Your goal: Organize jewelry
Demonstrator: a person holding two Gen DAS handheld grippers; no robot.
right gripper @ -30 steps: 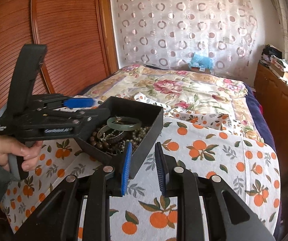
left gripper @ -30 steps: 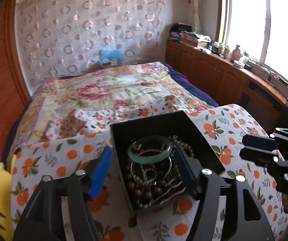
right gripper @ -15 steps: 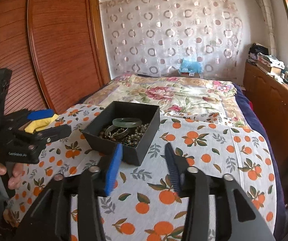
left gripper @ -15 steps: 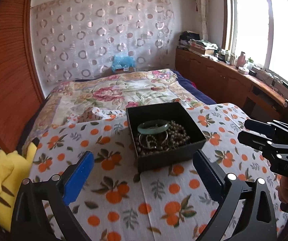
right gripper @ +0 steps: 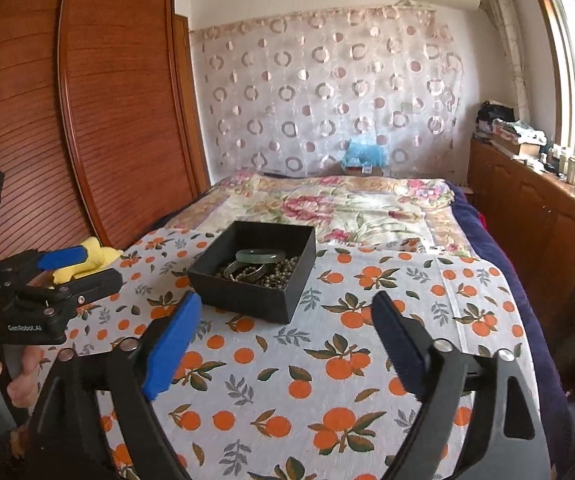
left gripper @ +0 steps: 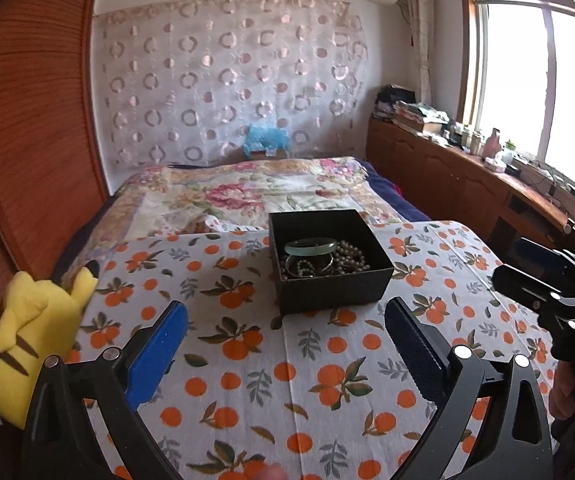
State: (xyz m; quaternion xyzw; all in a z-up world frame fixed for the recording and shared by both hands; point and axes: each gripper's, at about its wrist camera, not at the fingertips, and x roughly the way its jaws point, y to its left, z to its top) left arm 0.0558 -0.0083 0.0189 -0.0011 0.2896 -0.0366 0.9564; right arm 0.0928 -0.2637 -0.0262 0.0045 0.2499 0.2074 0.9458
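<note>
Left wrist view: both claws wide, empty; bare cloth (left gripper: 287,360) surrounds black box (left gripper: 329,286).

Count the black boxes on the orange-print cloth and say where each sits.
1. The black box sits open toward the cloth's far edge, near the bed, filled with a green bangle and beaded strands. Nothing suggests another, though the grippers hide some cloth.

- The black box (left gripper: 329,276) walls hide the lower jewelry; tangled beads (left gripper: 351,258) are too small to separate.
- The yellow plush toy (left gripper: 35,336) is partly hidden behind the left tool (left gripper: 285,344).
- Small windowsill items (left gripper: 491,152) are unreadable.
</note>
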